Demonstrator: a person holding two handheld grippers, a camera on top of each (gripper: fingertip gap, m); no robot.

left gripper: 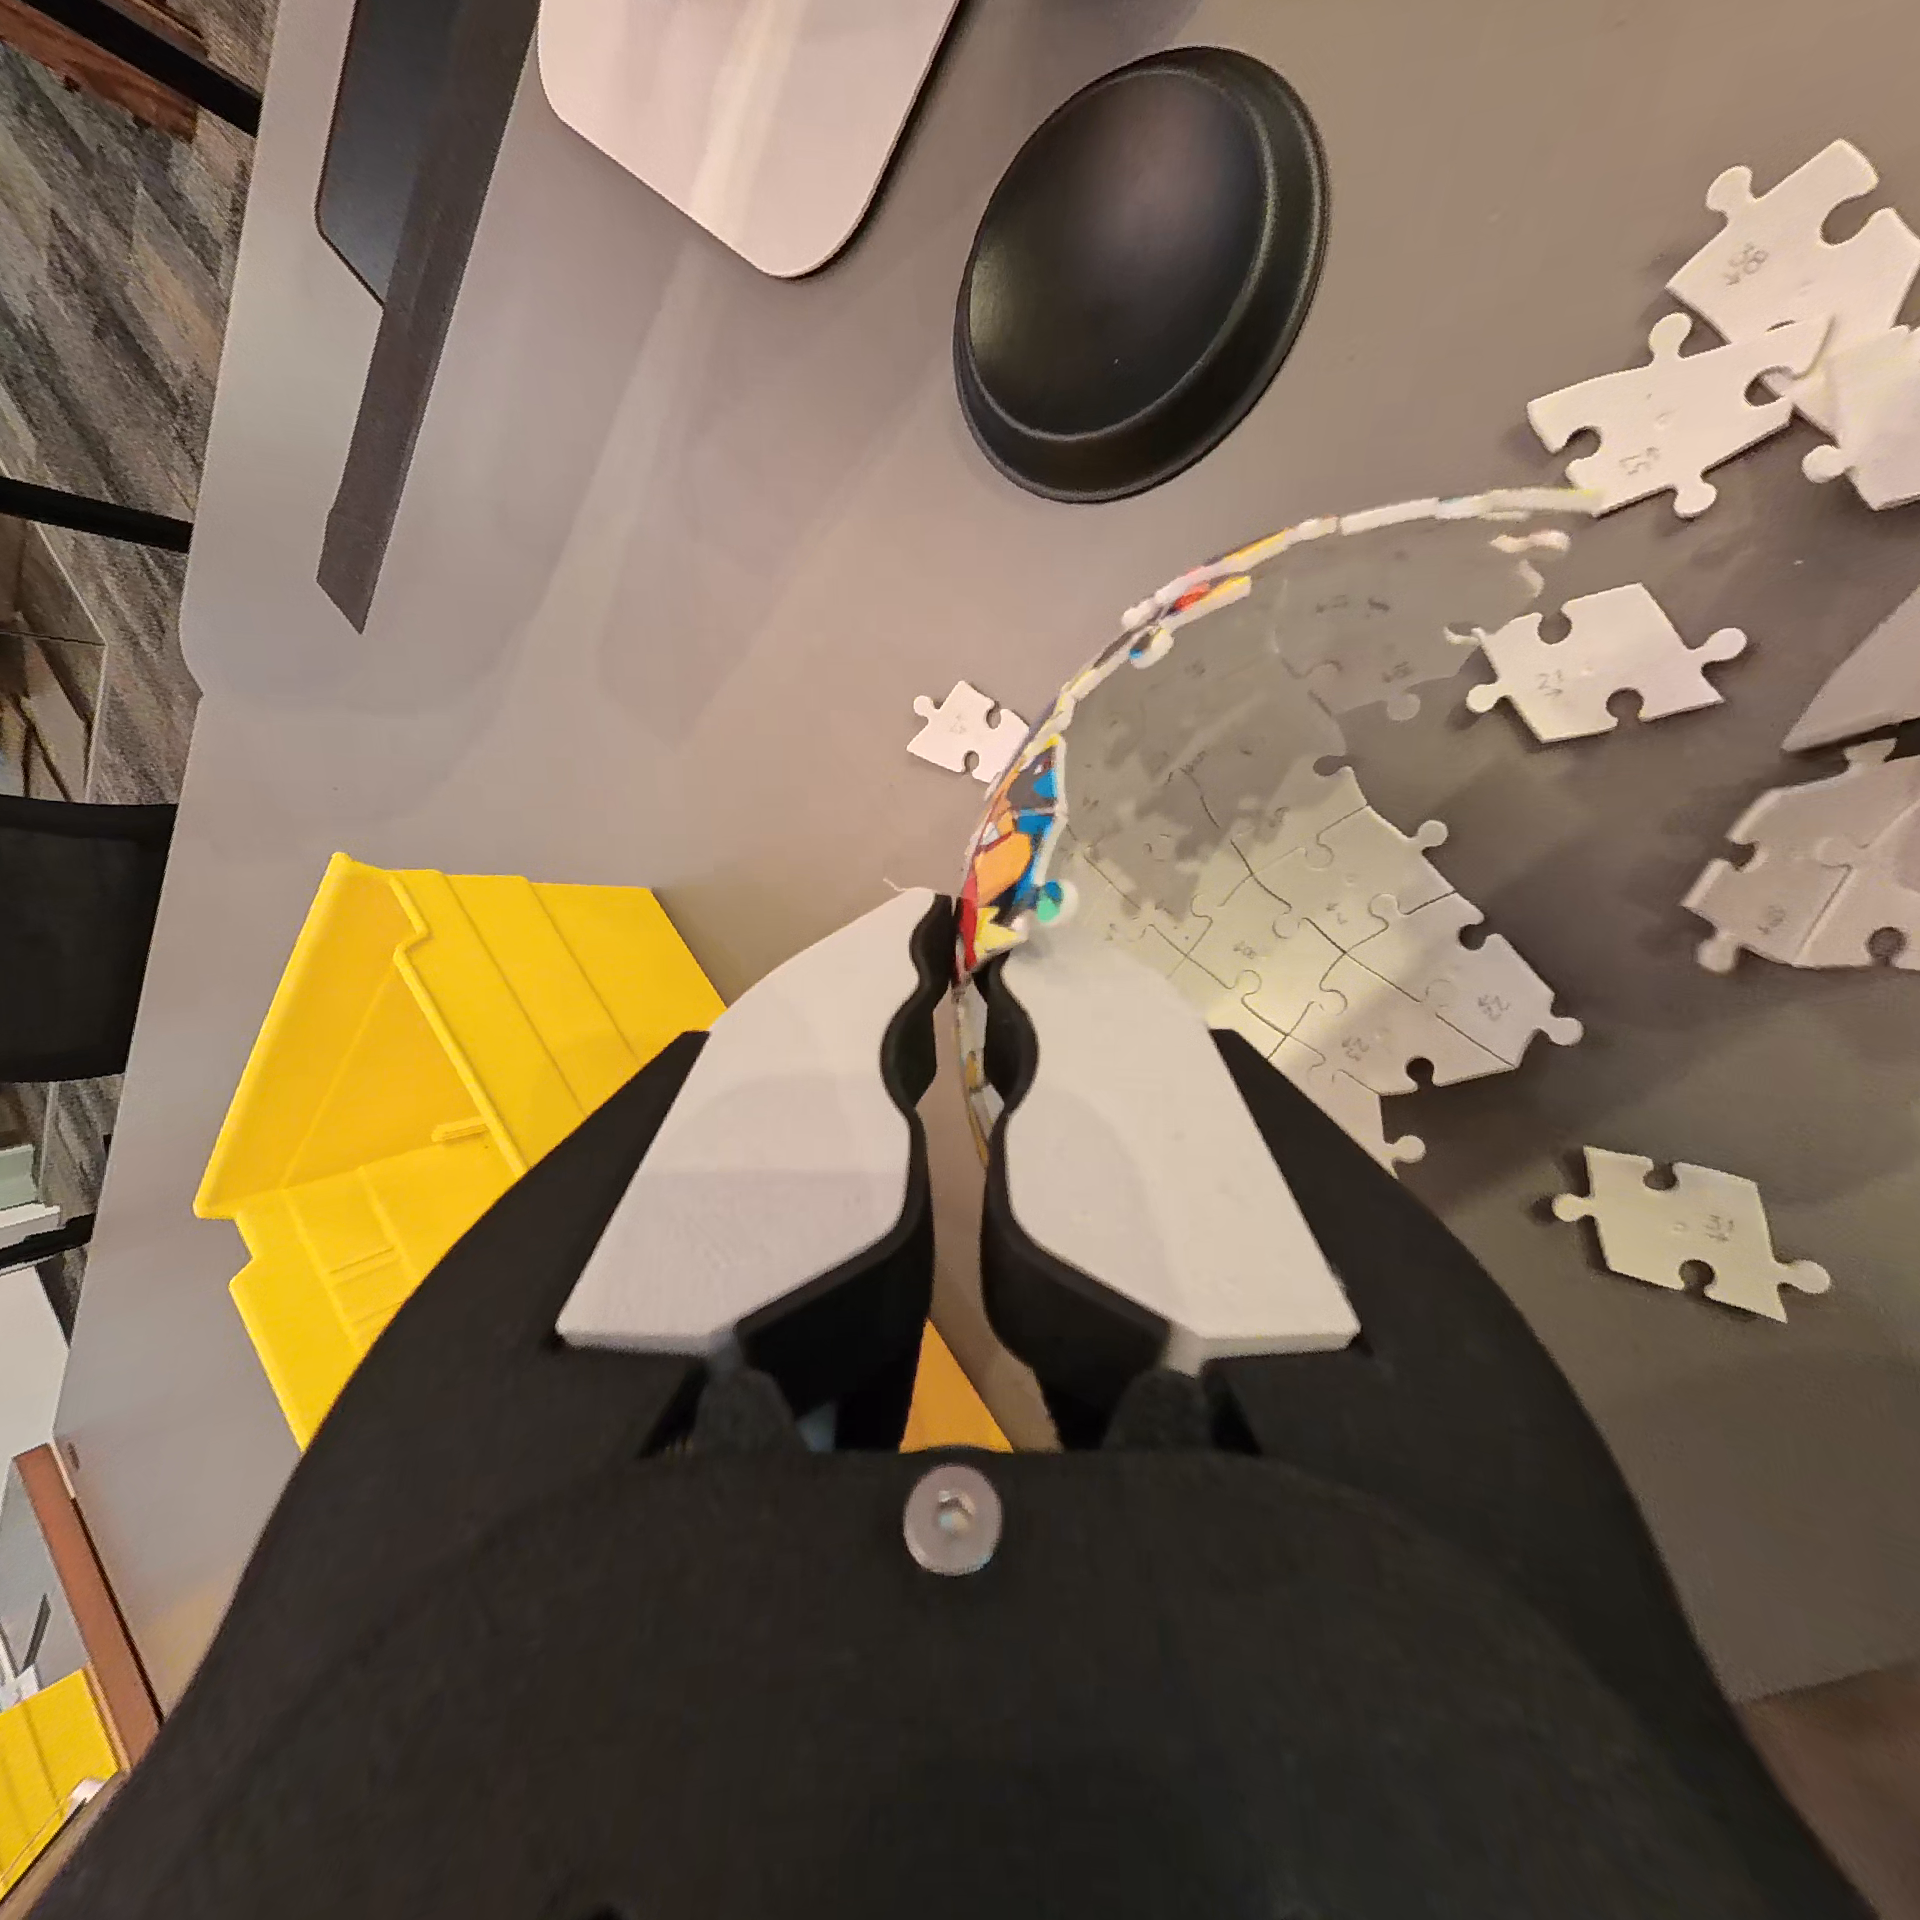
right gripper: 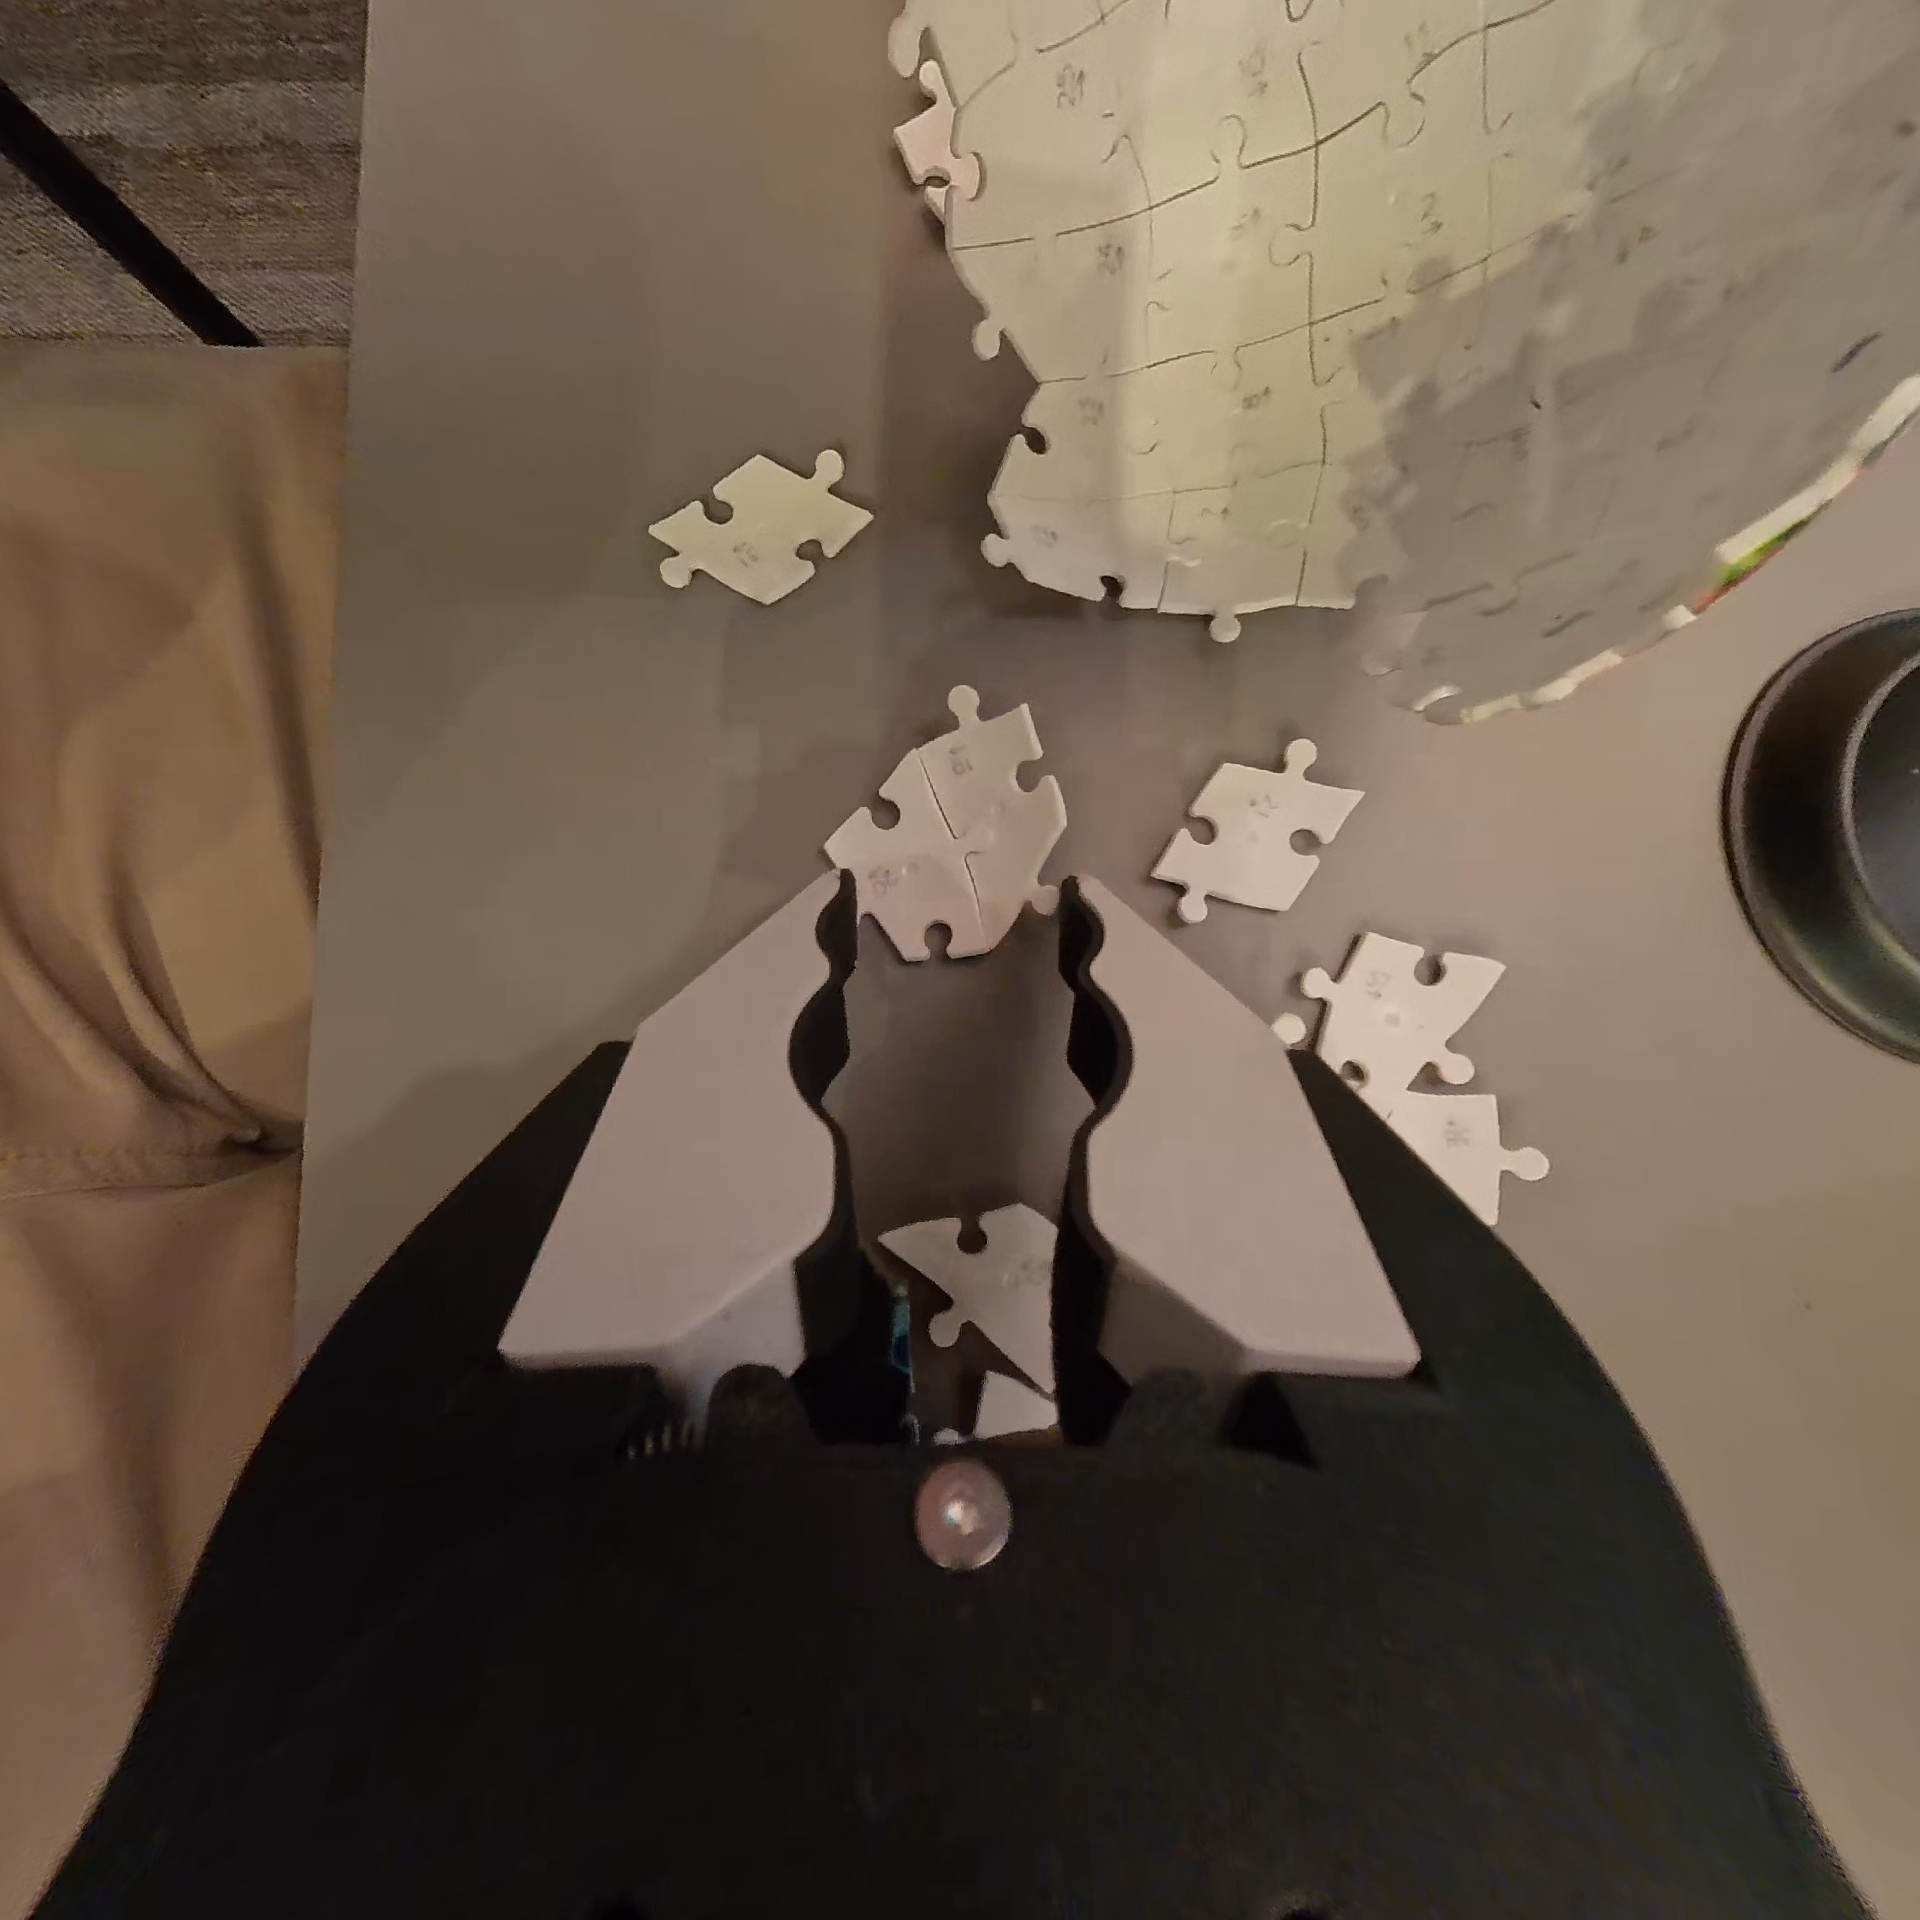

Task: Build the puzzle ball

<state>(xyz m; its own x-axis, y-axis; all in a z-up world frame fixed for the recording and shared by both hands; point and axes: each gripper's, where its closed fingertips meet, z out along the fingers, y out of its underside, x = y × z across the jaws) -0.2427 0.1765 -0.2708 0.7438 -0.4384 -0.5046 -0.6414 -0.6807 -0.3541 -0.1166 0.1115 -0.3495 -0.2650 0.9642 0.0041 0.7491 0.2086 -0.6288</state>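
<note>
A part-built puzzle ball shell [left gripper: 1247, 831] shows its white numbered inside and a colourful outer rim. My left gripper [left gripper: 968, 940] is shut on that rim and holds the shell tilted above the grey table. The shell also fills the top right of the right wrist view [right gripper: 1351, 312]. My right gripper [right gripper: 956, 899] is open, just above a small joined cluster of white pieces [right gripper: 951, 831] lying on the table. Loose white pieces lie around it, such as one to the right [right gripper: 1257, 831] and one at the left [right gripper: 758, 530]. Another piece [right gripper: 987, 1278] shows between the fingers near their base.
A black round stand [left gripper: 1138, 275] sits beyond the shell, also at the right edge of the right wrist view [right gripper: 1829, 831]. A yellow bin [left gripper: 447, 1101] lies left. Several loose pieces [left gripper: 1662, 416] lie at right. A white pad [left gripper: 748, 114] and a dark bar [left gripper: 416, 260] lie at the far end. The tips of one gripper are about 15 cm away from the tips of the other.
</note>
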